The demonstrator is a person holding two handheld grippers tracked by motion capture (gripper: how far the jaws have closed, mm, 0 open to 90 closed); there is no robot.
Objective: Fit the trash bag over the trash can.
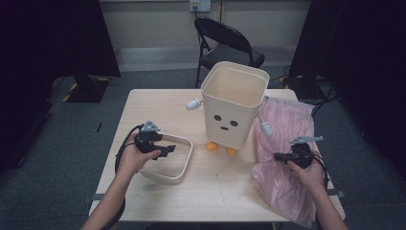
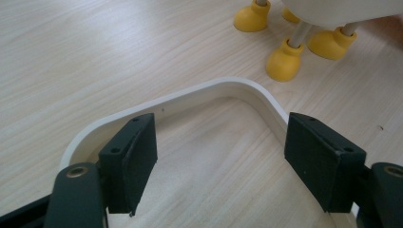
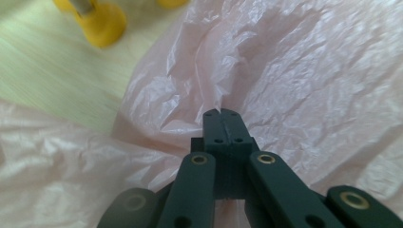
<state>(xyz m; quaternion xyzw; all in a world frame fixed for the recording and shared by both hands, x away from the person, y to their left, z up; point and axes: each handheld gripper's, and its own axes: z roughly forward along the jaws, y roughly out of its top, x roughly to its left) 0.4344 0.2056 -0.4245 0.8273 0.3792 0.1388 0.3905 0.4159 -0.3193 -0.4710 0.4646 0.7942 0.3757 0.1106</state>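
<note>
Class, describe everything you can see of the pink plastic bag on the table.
The pink plastic bag is thin, translucent and heavily crinkled. It lies flat along the right side of the table, right of the cream bin, its near end hanging over the table's front edge. The right gripper is shut on a pinched fold of the film, which puckers up around the closed jaws.

bin point(image 2: 332, 9) body cut off at top edge in left gripper view, just feet seen. pink bag point(image 1: 282, 158) runs off table edge below bin, btm cut off.
</note>
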